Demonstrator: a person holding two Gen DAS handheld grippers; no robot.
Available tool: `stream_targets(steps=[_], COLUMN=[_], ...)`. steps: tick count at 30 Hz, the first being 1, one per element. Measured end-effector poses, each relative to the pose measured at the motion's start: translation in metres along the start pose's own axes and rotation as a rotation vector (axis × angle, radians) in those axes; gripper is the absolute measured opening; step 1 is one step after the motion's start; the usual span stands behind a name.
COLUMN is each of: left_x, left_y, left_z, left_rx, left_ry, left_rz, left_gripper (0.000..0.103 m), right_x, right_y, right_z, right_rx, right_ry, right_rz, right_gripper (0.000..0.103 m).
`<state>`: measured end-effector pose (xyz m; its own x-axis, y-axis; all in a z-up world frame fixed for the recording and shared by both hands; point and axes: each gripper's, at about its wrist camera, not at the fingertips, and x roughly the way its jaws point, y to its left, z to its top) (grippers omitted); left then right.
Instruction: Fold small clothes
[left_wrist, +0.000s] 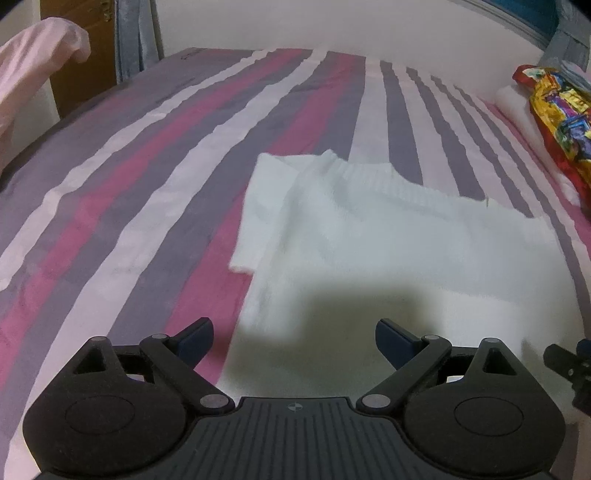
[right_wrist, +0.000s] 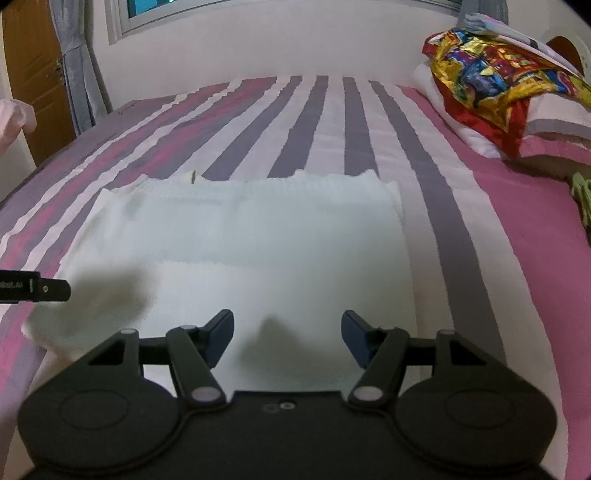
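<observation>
A white knitted garment (left_wrist: 388, 240) lies flat on the striped bedsheet (left_wrist: 147, 166), ribbed edge at the far side, with one flap folded over on its left. It also shows in the right wrist view (right_wrist: 258, 229). My left gripper (left_wrist: 294, 339) is open and empty, hovering over the garment's near left part. My right gripper (right_wrist: 287, 338) is open and empty above the garment's near edge. A part of the left gripper (right_wrist: 40, 291) shows at the left edge of the right wrist view.
A colourful red and yellow cloth (right_wrist: 491, 81) lies on white pillows (right_wrist: 554, 122) at the bed's right side. A pink cloth (left_wrist: 33, 70) hangs at the left. A wooden door (right_wrist: 33, 74), a curtain (right_wrist: 74, 55) and a wall (left_wrist: 332, 26) stand behind the bed.
</observation>
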<state>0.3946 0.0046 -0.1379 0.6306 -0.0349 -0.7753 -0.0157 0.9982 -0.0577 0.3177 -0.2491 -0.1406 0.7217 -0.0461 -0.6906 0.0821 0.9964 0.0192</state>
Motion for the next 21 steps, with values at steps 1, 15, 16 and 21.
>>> stream_targets(steps=[1, 15, 16, 21], left_x=[0.004, 0.098, 0.094, 0.069], left_y=[-0.002, 0.012, 0.012, 0.022], left_z=[0.003, 0.051, 0.051, 0.039], left_rx=[-0.001, -0.129, -0.127, -0.100], left_ry=[-0.004, 0.031, 0.025, 0.013], left_rz=[0.005, 0.039, 0.043, 0.033], left_gripper=[0.094, 0.103, 0.103, 0.103], right_x=[0.004, 0.079, 0.090, 0.078], right_y=[0.002, 0.019, 0.021, 0.016], right_z=[0.003, 0.041, 0.039, 0.037], right_rx=[-0.007, -0.033, -0.059, -0.028], right_ry=[-0.001, 0.024, 0.065, 0.031], right_rz=[0.000, -0.061, -0.075, -0.017], right_gripper=[0.064, 0.069, 0.069, 0.070])
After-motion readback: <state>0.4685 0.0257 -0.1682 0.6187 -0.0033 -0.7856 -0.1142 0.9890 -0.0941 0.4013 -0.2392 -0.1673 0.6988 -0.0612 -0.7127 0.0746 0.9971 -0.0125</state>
